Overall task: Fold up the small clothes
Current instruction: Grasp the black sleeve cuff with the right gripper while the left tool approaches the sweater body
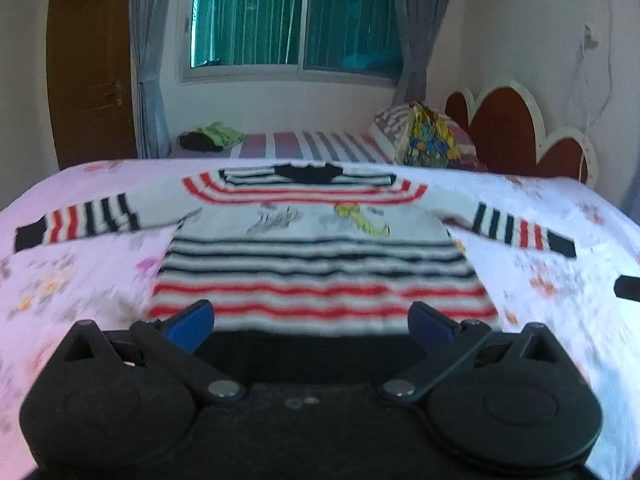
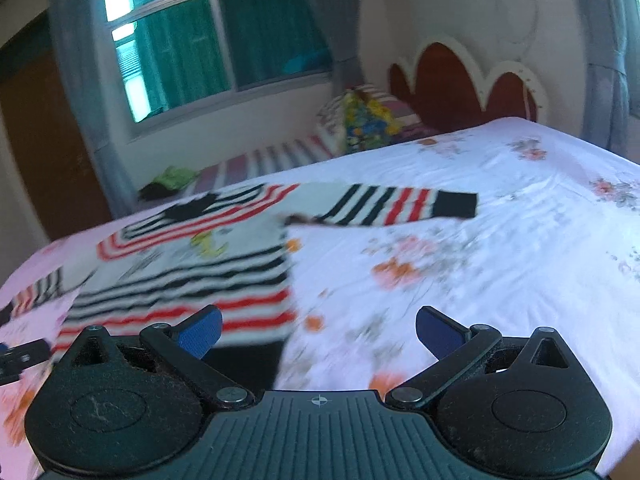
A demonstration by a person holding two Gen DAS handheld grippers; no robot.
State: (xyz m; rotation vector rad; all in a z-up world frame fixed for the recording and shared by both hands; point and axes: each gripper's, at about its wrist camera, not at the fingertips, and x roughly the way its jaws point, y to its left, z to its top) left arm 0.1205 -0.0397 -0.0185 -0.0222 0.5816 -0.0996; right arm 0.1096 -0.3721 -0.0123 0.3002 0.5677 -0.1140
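A small knitted sweater (image 1: 320, 256) with black and red stripes on white lies flat on the floral bed sheet (image 1: 80, 280), both sleeves spread out. My left gripper (image 1: 311, 322) is open and empty, above the sweater's black hem. In the right wrist view the sweater (image 2: 192, 264) lies to the left, its right sleeve (image 2: 400, 202) stretched out ahead. My right gripper (image 2: 318, 330) is open and empty, over the sweater's lower right corner and the sheet. The tip of the other gripper shows at the left edge (image 2: 20, 356) and, in the left wrist view, at the right edge (image 1: 628, 288).
A second bed with a striped sheet (image 1: 304, 144) stands behind, with a green and black pile of clothes (image 1: 212, 138) and a colourful bag (image 1: 428, 140). A red scalloped headboard (image 1: 516, 132) is at the right. A window and a wooden door are at the back.
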